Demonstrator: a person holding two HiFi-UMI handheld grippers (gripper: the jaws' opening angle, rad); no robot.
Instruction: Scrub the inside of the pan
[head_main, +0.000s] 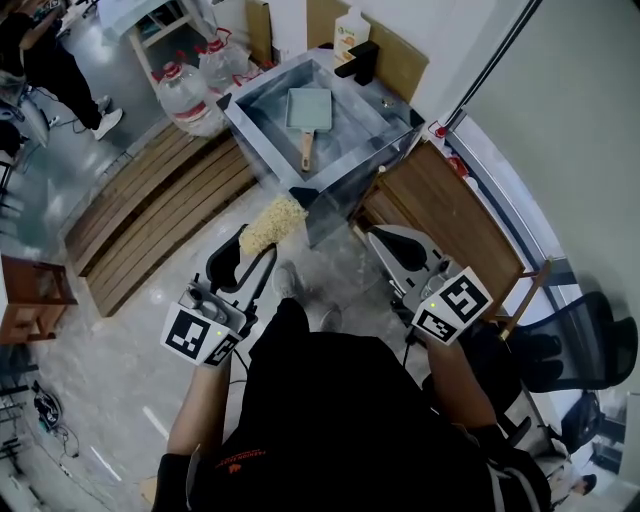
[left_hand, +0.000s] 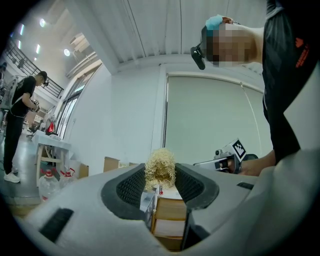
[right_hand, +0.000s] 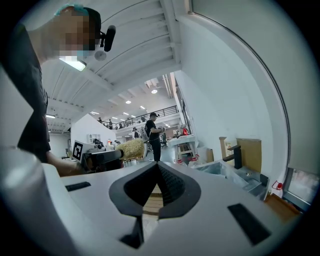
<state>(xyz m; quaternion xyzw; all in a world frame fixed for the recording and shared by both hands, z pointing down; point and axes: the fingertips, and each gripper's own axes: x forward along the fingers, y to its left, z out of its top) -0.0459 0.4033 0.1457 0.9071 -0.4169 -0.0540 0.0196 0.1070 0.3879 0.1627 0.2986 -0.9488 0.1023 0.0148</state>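
A pale green square pan (head_main: 308, 110) with a wooden handle lies flat in the steel sink (head_main: 250, 112) ahead of me, far from both grippers. My left gripper (head_main: 262, 238) is shut on a straw-coloured scrubber (head_main: 272, 221), held in the air short of the sink's near corner. In the left gripper view the scrubber (left_hand: 160, 168) sticks up from between the dark pads (left_hand: 131, 187). My right gripper (head_main: 383, 238) is shut with nothing in it, level with the left one; its jaws (right_hand: 157, 170) meet at the tip. The scrubber (right_hand: 132, 148) also shows in the right gripper view.
A black tap (head_main: 360, 60) stands at the sink's far side. Large water bottles (head_main: 185, 88) sit left of the sink, wooden slats (head_main: 160, 212) lie on the floor at left, and a wooden table (head_main: 455, 215) is at right. A person (head_main: 50, 70) stands far left. An office chair (head_main: 590, 350) is at right.
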